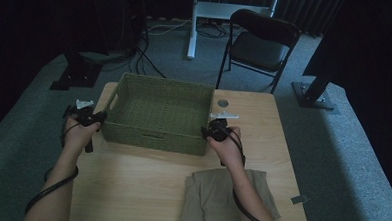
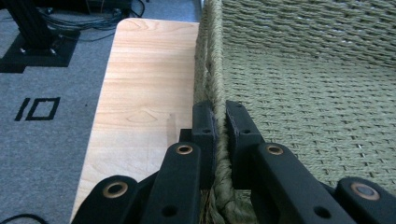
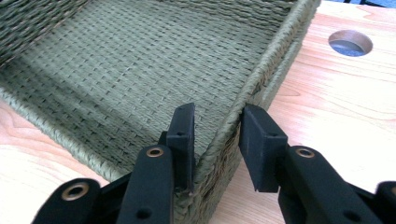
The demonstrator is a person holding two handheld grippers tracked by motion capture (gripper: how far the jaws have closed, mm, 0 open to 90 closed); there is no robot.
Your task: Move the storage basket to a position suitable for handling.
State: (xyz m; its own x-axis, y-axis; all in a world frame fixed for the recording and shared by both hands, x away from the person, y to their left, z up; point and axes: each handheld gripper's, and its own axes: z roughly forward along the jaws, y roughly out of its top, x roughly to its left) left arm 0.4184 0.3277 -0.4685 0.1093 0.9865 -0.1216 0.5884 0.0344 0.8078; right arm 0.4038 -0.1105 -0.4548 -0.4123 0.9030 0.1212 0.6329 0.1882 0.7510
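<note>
Scene: from the high view I see a shallow, rectangular olive-green woven basket point(image 1: 159, 113) standing on my pale wooden surface point(image 1: 131, 182), toward its far half, with my hands at its two short ends.
Left claw: my left claw point(image 1: 99, 117) is clenched on the rim of the basket's left wall; in the left gripper view both pads press the braided rim point(image 2: 219, 140) between them, one outside, one inside.
Right claw: my right claw point(image 1: 206, 131) straddles the basket's near right corner; in the right gripper view the rim point(image 3: 224, 133) stands between the jaws. One pad lies against the inner face, the other stands clear of the outer wall, so it is not yet gripping.
Key relation: the basket's long axis runs left to right, straight between my two claws, each at one end; neither hand is nearer than the other.
Judgement: I think the right grip must close before any lift, or the basket would tilt from the left.
Nearby: a folded khaki cloth point(image 1: 205, 196) lies near the front edge, apart from the basket, under my right forearm.
</note>
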